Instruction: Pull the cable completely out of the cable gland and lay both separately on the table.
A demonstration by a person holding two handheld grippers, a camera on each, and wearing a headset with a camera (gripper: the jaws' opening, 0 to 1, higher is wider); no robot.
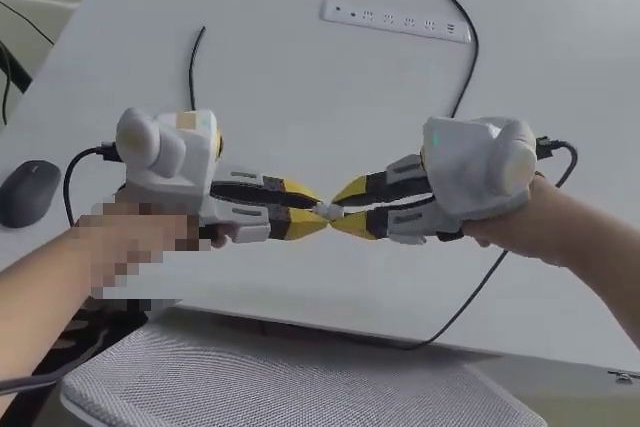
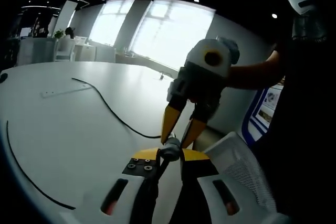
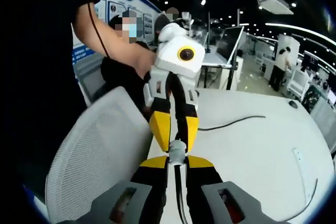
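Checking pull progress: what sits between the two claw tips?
The cable gland, pinched where left claw and right claw meet, seen in the head view; the cable trails back along the right claw in the right gripper view.

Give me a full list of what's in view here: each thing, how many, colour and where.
table: one, white, beneath everything
power strip: one, white, table's far side
strip-side cable: one, black, curving past the strip's right end
second cable: one, black, table's far left part
mouse: one, dark grey, table's left edge
mesh chair: one, grey, near side of table
cable gland: one, whitish, between both tools' tips
gland's cable: one, black, apparently between right tool's jaws
left tool: one, white with black-and-yellow jaws, shut on cable gland
right tool: one, same colours, shut on cable gland
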